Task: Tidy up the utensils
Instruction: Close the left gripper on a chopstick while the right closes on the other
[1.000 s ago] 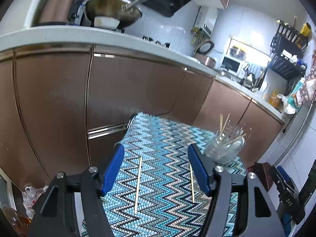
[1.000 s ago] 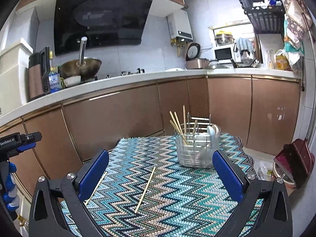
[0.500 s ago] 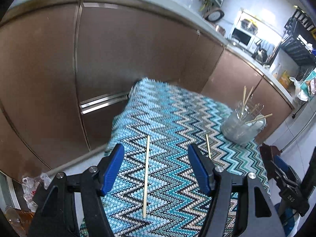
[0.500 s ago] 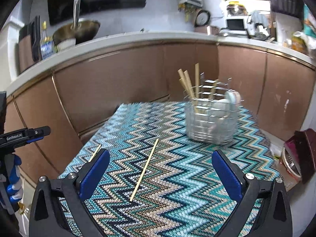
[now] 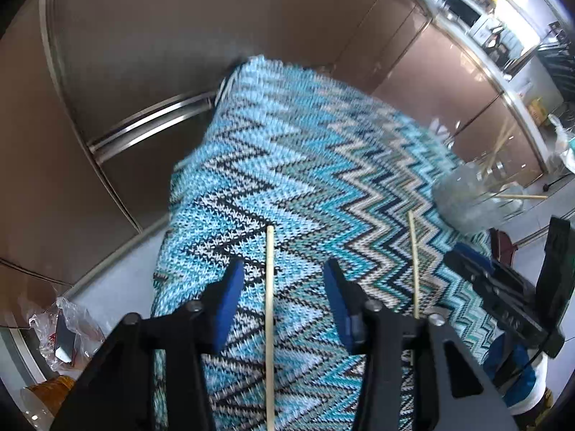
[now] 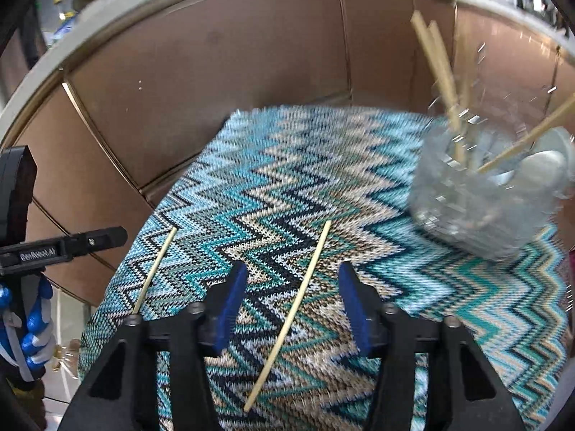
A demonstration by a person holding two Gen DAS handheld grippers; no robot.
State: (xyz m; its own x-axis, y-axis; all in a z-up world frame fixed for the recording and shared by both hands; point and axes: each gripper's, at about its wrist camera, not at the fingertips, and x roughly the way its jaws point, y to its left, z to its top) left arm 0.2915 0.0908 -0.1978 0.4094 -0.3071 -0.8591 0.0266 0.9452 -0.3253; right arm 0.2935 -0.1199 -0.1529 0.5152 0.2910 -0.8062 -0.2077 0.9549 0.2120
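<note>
Two loose chopsticks: left chopstick (image 5: 269, 309) between closing left gripper (image 5: 284, 305) jaws, untouched; right chopstick (image 6: 294, 309) likewise inside closing right gripper (image 6: 293, 309); step: pickup; next, probably: pinch, lift, carry to holder (image 6: 478, 201).

A blue, teal and cream zigzag-knit cloth (image 5: 309, 165) covers the tabletop to its edges. Brown cabinet doors (image 6: 222, 68) with metal trim stand beyond the far edge, under a pale countertop (image 6: 118, 3). Crumpled plastic bags (image 5: 68, 327) lie on the floor.
</note>
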